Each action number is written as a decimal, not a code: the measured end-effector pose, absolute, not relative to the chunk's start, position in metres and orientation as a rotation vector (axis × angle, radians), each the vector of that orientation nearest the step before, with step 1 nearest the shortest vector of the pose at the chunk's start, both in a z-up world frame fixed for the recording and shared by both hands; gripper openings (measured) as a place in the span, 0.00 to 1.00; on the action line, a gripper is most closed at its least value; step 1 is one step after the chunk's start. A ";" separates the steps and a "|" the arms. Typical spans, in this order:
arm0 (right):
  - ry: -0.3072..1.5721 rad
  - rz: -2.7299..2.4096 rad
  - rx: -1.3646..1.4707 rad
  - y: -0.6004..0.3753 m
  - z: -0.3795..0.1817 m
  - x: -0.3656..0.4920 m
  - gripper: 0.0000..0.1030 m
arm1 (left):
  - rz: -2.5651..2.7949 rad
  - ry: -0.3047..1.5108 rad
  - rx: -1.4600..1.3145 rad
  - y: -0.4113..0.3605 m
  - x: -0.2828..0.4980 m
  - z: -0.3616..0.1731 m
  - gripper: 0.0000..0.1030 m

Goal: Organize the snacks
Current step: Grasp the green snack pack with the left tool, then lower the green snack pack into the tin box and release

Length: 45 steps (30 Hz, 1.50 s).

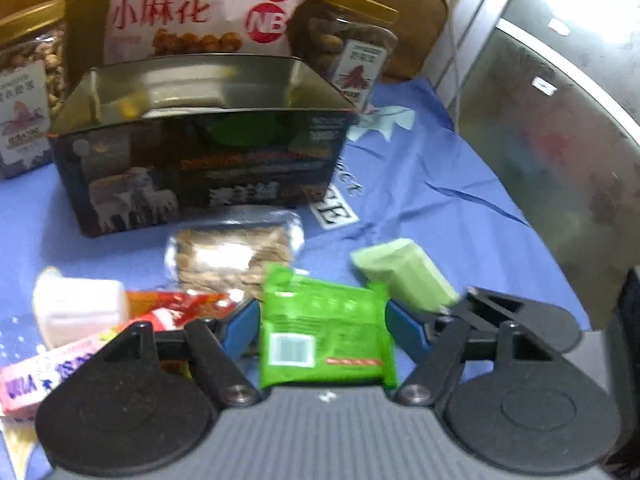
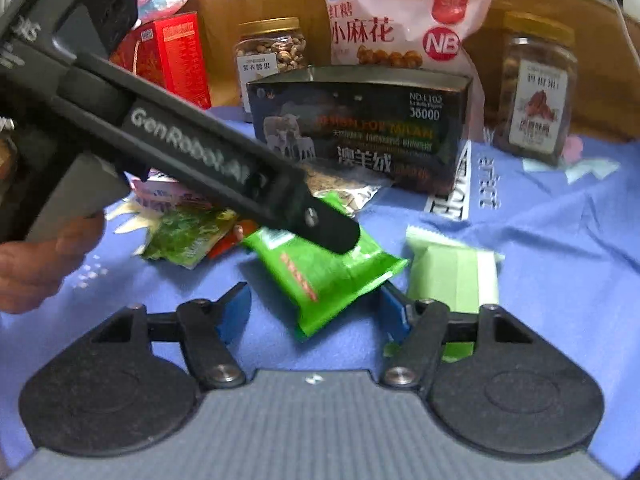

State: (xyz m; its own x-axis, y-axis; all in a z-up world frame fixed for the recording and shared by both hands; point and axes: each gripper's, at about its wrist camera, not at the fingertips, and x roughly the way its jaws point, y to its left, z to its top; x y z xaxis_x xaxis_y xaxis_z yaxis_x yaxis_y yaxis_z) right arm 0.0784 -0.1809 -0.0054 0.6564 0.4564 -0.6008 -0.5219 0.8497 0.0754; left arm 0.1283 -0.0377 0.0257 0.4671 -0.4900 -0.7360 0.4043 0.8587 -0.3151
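left gripper [image 1: 324, 320] clamping the bright green snack packet [image 1: 326, 332] between its blue fingers [image 1: 240, 330], barcode side facing the camera, packet raised off the blue cloth [image 1: 440, 200] covering the surface. seen from the right wrist, the same packet [image 2: 332, 272] hanging tilted under the left gripper's black tip [image 2: 332, 232], with a hand [image 2: 36, 264] gripping the tool's handle at the left edge.

right gripper [image 2: 316, 312] hovering low over the cloth [image 2: 560, 260], fingers [image 2: 234, 312] standing apart and gripping nothing, the green packet's lower end dipping between them without clear contact.

lying just right of the green packet: a pale green wrapped bar [image 1: 404, 276], near the right gripper's right finger in the other view [image 2: 452, 276]. sitting behind the packet: a clear pack of brown crackers [image 1: 234, 256], touching or nearly touching the front wall of the open dark box [image 1: 200, 176] printed with sheep. box standing upright with its top open, interior looking metallic; contents too blurred to tell.

resting at the left: a white wrapped piece [image 1: 78, 308], a red wrapper [image 1: 180, 308] and a pink packet [image 1: 44, 380], crowded close together. a leafy green sachet [image 2: 184, 236] lying near them in the right view.

standing behind the box: a pink bag of fried dough twists [image 1: 200, 8], flanked by two gold-lidded nut jars [image 1: 28, 88] [image 1: 352, 52]. a red carton [image 2: 172, 56] standing further left.
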 end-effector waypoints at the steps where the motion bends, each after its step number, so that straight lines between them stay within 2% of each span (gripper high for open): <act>1: 0.634 0.532 -0.122 -0.180 -0.007 0.079 0.60 | -0.545 0.948 -0.115 -0.038 0.128 0.024 0.65; 2: 0.626 0.526 -0.120 -0.181 -0.007 0.077 0.58 | -0.534 0.941 -0.118 -0.036 0.126 0.024 0.58; 4: 0.624 0.526 -0.103 -0.184 -0.006 0.077 0.57 | -0.517 0.944 -0.128 -0.032 0.126 0.026 0.50; 7: 0.587 0.523 -0.085 -0.189 0.006 0.074 0.57 | -0.538 0.915 -0.187 -0.024 0.126 0.044 0.50; 11: 0.476 0.511 -0.070 -0.190 0.046 0.083 0.57 | -0.550 0.782 -0.186 -0.017 0.127 0.089 0.50; 17: 0.411 0.499 -0.057 -0.186 0.082 0.133 0.56 | -0.541 0.708 -0.227 -0.009 0.167 0.127 0.50; 27: 0.438 0.471 -0.134 -0.173 0.071 0.209 0.56 | -0.493 0.760 -0.259 -0.007 0.241 0.104 0.50; 33: 0.454 0.428 -0.172 -0.173 0.055 0.218 0.63 | -0.475 0.801 -0.262 -0.011 0.259 0.082 0.55; 36: 0.432 0.406 -0.132 -0.183 0.059 0.213 0.65 | -0.471 0.793 -0.260 -0.008 0.253 0.084 0.56; 38: 0.418 0.405 -0.092 -0.193 0.065 0.205 0.67 | -0.470 0.765 -0.264 -0.002 0.243 0.092 0.61; 45: 0.425 0.430 0.099 -0.222 0.074 0.159 0.66 | -0.478 0.658 -0.269 0.038 0.181 0.125 0.62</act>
State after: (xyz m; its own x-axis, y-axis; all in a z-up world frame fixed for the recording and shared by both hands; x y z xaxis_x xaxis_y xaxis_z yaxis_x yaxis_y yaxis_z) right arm 0.1585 -0.2221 0.0742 0.8228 0.4241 -0.3782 -0.3836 0.9056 0.1810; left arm 0.1814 0.0379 0.1255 0.6888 -0.5048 -0.5203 0.3382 0.8586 -0.3853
